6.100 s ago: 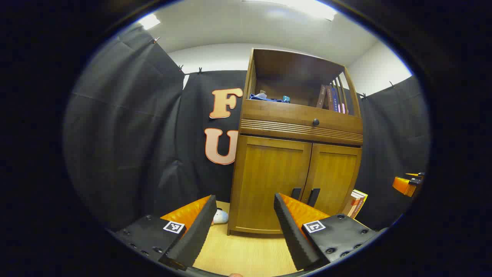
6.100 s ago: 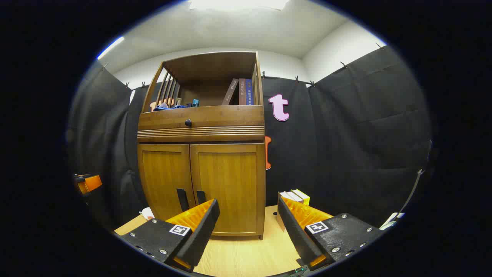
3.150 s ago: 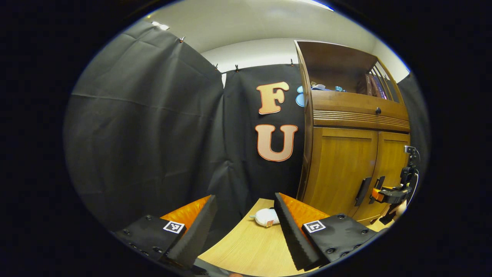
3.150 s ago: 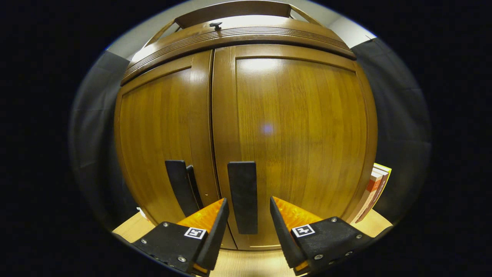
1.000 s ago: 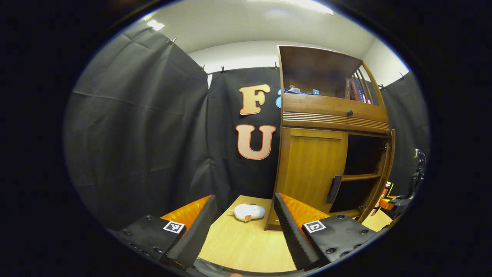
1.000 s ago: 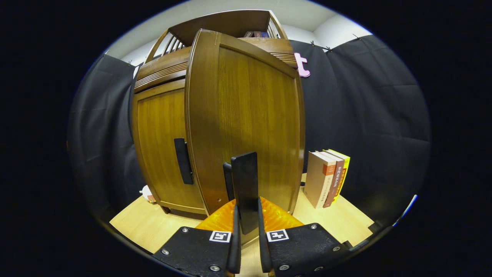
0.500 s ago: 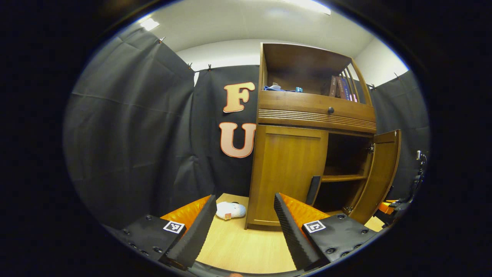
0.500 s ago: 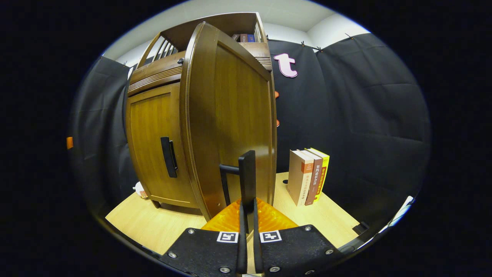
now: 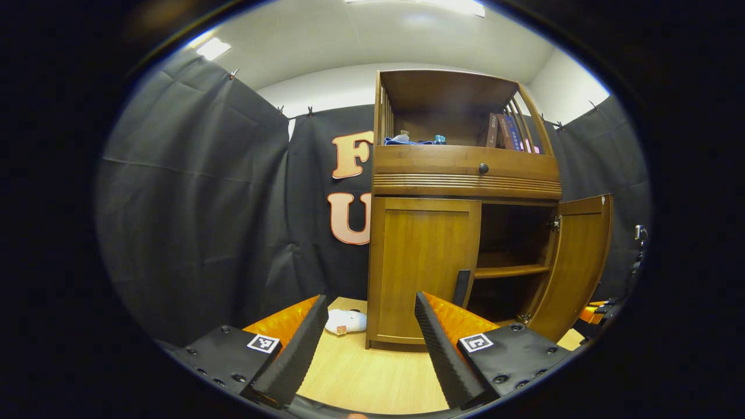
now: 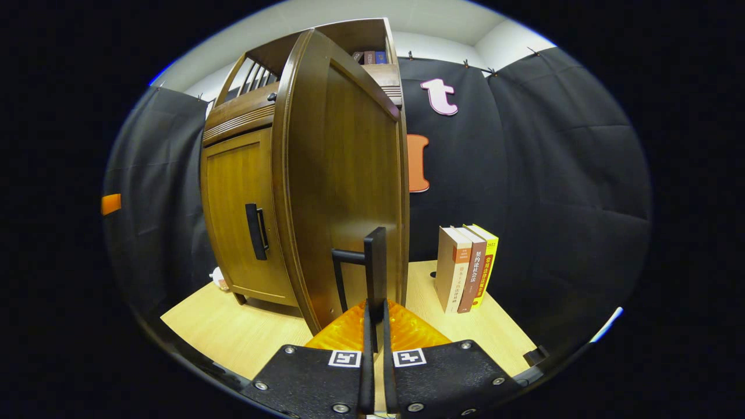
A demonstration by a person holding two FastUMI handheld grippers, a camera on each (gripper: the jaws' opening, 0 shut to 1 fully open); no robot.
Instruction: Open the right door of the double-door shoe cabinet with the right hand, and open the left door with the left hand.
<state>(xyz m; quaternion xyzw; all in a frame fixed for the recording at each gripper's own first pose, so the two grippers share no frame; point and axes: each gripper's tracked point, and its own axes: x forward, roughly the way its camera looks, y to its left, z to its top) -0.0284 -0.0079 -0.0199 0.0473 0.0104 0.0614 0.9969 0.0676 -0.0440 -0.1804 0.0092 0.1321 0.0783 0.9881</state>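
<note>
The wooden shoe cabinet (image 9: 465, 174) stands on the pale floor. Its right door (image 9: 579, 262) is swung wide open and shows dark shelves (image 9: 512, 270) inside. In the right gripper view my right gripper (image 10: 374, 317) is shut on the right door's black handle (image 10: 375, 267), with the right door (image 10: 343, 186) seen nearly edge-on. The left door (image 9: 422, 267) is closed, its black handle (image 9: 461, 288) near its inner edge. My left gripper (image 9: 369, 343) is open, low and in front of the left door, apart from it. The right gripper (image 9: 596, 311) peeks in orange at the far right of the left gripper view.
Three books (image 10: 468, 267) stand upright on the floor right of the cabinet. A small white plush item (image 9: 346, 321) lies on the floor by the cabinet's left foot. Books and small items sit in the open top shelf (image 9: 454, 125). Black cloth walls surround the booth.
The right door has swung from closed to wide open with my right gripper shut on its handle. The left gripper's view has turned back toward the left door, still open.
</note>
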